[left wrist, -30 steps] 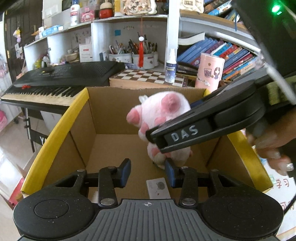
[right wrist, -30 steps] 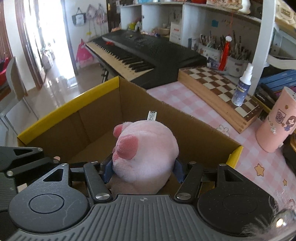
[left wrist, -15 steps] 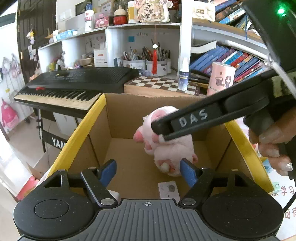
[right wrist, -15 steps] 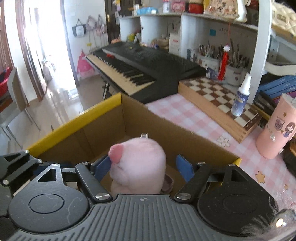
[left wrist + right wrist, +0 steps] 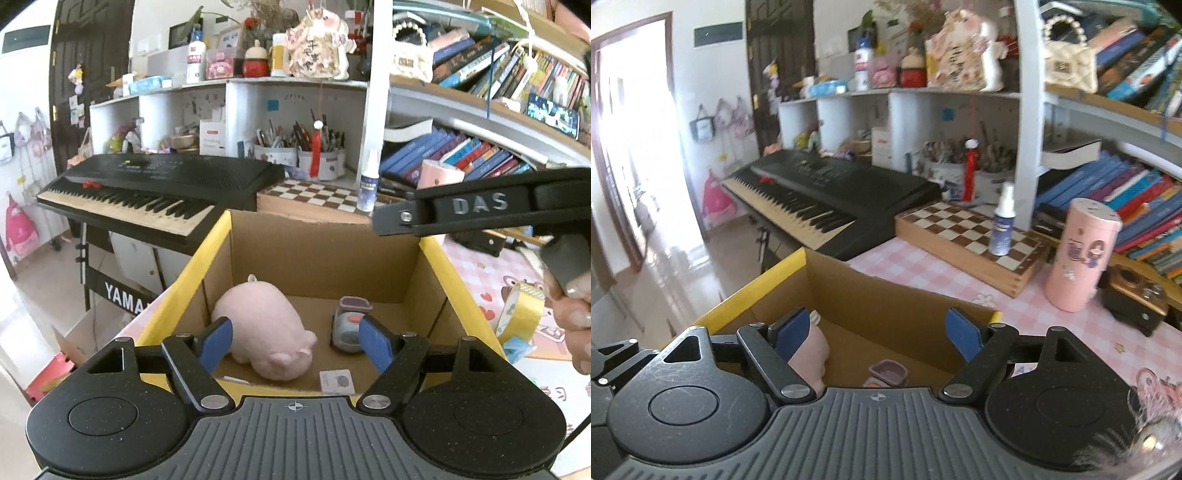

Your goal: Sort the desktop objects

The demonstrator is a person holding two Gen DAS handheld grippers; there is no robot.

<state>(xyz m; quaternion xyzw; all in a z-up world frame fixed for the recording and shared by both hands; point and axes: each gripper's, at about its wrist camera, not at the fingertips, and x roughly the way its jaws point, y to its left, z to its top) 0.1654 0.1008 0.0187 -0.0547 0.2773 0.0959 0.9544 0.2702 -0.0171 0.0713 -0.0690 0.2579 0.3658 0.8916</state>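
A pink plush pig [image 5: 262,332] lies on its side on the floor of an open cardboard box [image 5: 184,280] with yellow rims. No gripper touches it. My left gripper [image 5: 295,339] hovers over the box's near edge, open, its blue pads wide apart above the pig. In the right wrist view the right gripper [image 5: 877,330] is above the box [image 5: 757,291], its jaws opening with nothing pressed between them. The pig [image 5: 809,354] shows below the left pad. A small grey and purple gadget [image 5: 349,325] and a small card [image 5: 336,382] also lie in the box.
A black keyboard [image 5: 147,184] stands behind the box to the left. On the pink checked desk are a chessboard [image 5: 971,236] with a spray bottle [image 5: 1003,225], a pink canister [image 5: 1082,254], a camera [image 5: 1134,299] and a gold tape roll [image 5: 521,310]. A hand [image 5: 576,317] holds the right gripper's handle.
The right gripper let go of the pig, which dropped from mid-air to the box floor. Both grippers opened wider and drew up and back from the box.
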